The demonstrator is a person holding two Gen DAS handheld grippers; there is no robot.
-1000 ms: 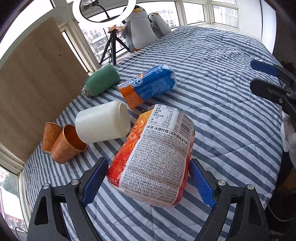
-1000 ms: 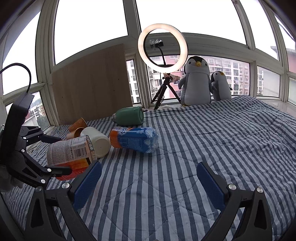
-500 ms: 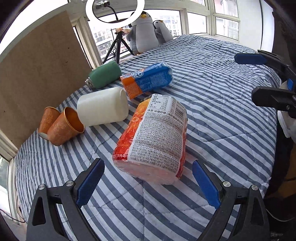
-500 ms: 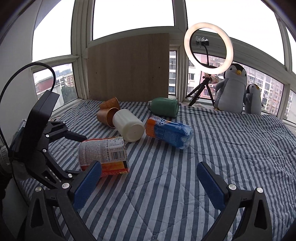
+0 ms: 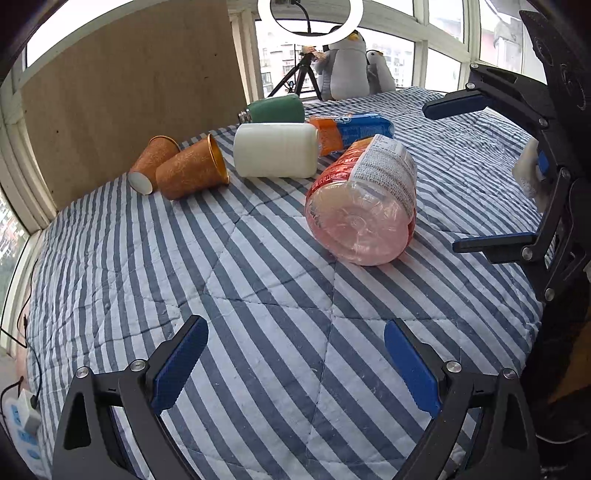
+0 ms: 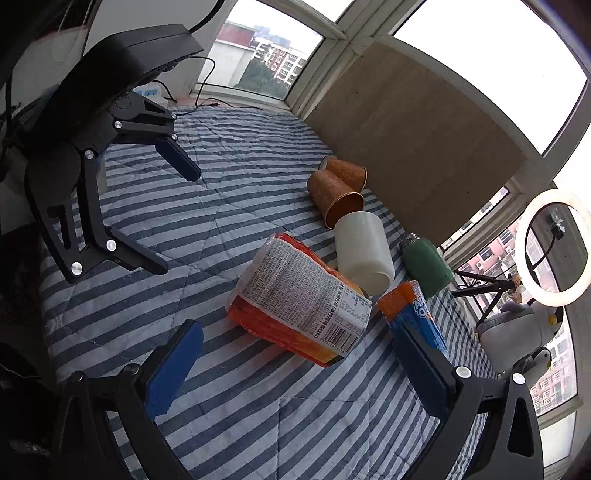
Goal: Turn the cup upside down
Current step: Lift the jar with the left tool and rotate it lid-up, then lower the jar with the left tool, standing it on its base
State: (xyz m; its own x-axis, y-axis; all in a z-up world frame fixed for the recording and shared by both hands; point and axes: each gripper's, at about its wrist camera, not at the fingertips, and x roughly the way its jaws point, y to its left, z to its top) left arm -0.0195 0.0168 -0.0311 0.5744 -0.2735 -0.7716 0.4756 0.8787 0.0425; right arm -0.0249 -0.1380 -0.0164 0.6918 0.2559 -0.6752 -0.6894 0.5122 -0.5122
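Two orange cups (image 5: 192, 170) (image 5: 153, 162) lie on their sides on the striped bed cover (image 5: 258, 295), touching each other. Next to them a white cup (image 5: 277, 155) also lies on its side. An orange iced-tea bottle (image 5: 364, 199) lies flat nearer to me. My left gripper (image 5: 295, 326) has just been opening; it is open, with nothing between its fingers, and stands back from the bottle. My right gripper (image 6: 297, 330) is open and rolled sideways, with the bottle (image 6: 299, 299) just ahead of its fingers and untouched. The orange cups (image 6: 334, 201) and the white cup (image 6: 364, 254) lie beyond it.
A green flask (image 5: 275, 109) and a blue-and-orange packet (image 5: 351, 129) lie behind the white cup. A wooden board (image 5: 129, 92) leans on the window. A ring light on a tripod (image 5: 308, 22) and penguin toys (image 5: 345, 70) stand at the back. Cables and a power strip (image 5: 22, 413) sit off the bed's left edge.
My left gripper let go of the iced-tea bottle and drew back; the bottle now lies on the cover. My right gripper rolled sideways and swung round to face the bottle and cups.
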